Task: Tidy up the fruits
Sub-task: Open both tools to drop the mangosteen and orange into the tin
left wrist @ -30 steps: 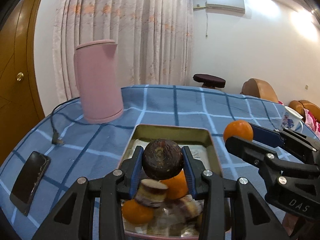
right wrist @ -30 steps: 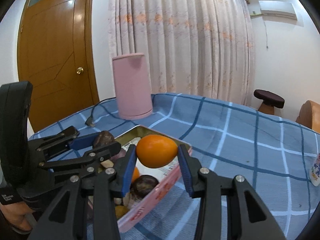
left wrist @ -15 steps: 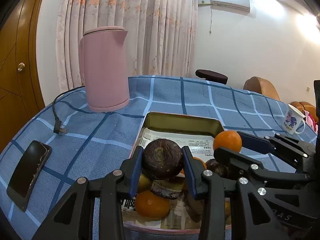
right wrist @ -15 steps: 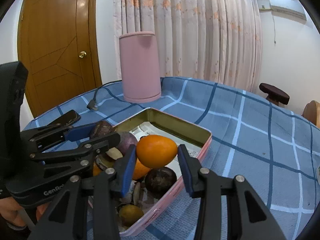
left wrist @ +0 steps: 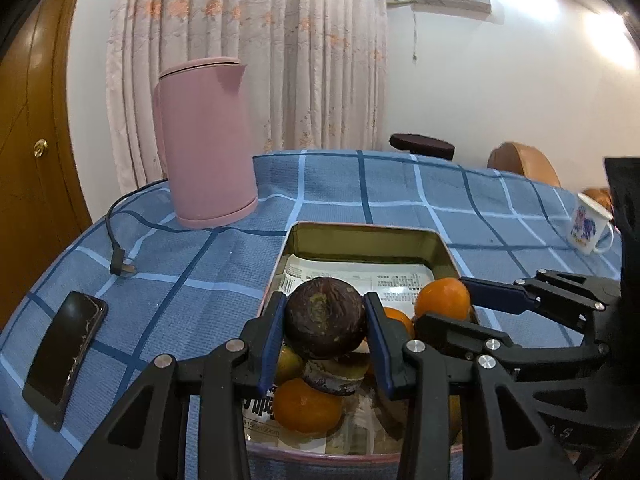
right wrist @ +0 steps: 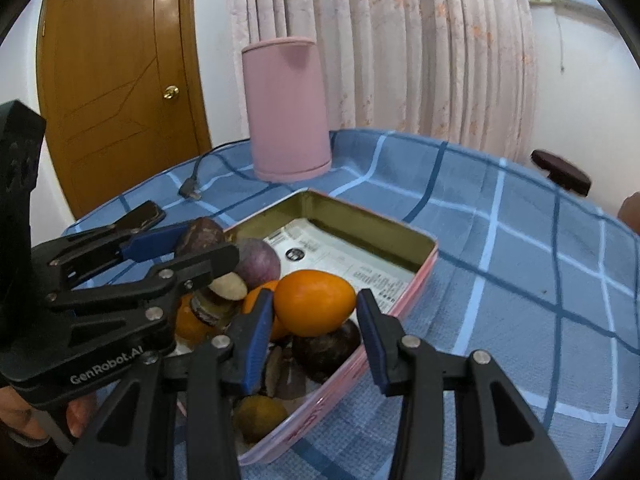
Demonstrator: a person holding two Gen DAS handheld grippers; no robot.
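**Fruits coming down over the tin**

Fruits are nearing release: the left gripper (left wrist: 325,336) is clamping a dark fruit (left wrist: 325,322), the right gripper (right wrist: 315,316) an orange (right wrist: 314,302), both now sinking lower over the fruit-filled tin (right wrist: 416,268).

Left tongs (left wrist: 325,334) and right tongs (right wrist: 315,307) hang side by side (both clamped).
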